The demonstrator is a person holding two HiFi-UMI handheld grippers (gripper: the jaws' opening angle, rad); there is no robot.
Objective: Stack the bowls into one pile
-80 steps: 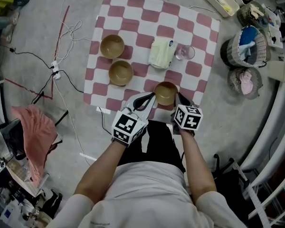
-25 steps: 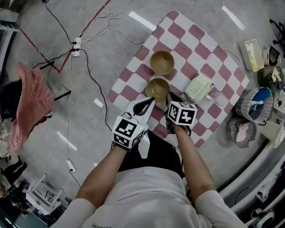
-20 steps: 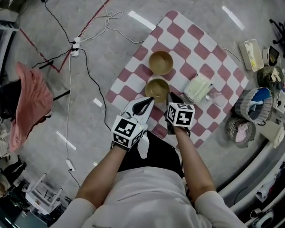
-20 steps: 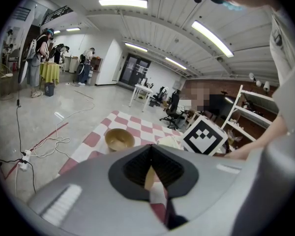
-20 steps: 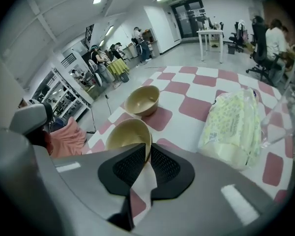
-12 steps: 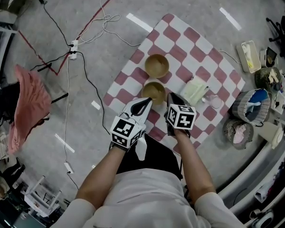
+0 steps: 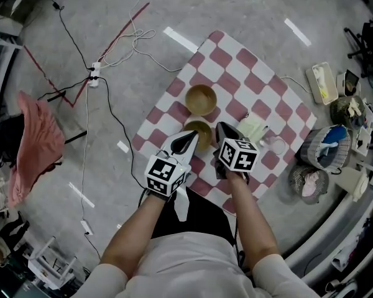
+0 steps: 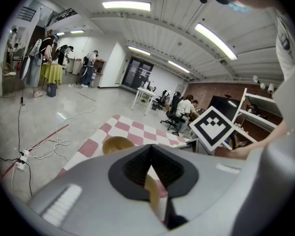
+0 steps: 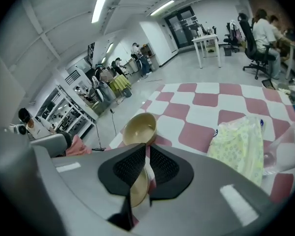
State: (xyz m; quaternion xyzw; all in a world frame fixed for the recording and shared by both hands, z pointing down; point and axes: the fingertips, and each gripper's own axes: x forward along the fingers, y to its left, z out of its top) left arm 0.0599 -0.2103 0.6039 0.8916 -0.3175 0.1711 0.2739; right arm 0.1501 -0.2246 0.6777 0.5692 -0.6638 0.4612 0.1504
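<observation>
On the red-and-white checked cloth (image 7: 236,67) a tan bowl (image 7: 201,99) stands alone, farther from me. A second tan bowl (image 7: 203,131) sits between my two grippers, which pinch its rim from opposite sides. My left gripper (image 7: 188,139) is shut on the left rim (image 8: 152,188). My right gripper (image 7: 222,131) is shut on the right rim (image 9: 139,186). The far bowl also shows ahead of the jaws as a tan bowl (image 8: 117,144) and a tan bowl (image 9: 140,128). Whether another bowl lies under the held one is hidden.
A folded pale yellow cloth (image 7: 253,128) and a clear glass (image 7: 275,145) lie just right of my right gripper. Baskets (image 7: 326,146) stand off the cloth at right. Cables and a power strip (image 7: 93,76) run over the floor at left, beside a pink rag (image 7: 34,144).
Since 3.2 s ago both grippers have carried the bowl from the cloth's near edge to where the middle bowl stood. In the last second they have hardly shifted.
</observation>
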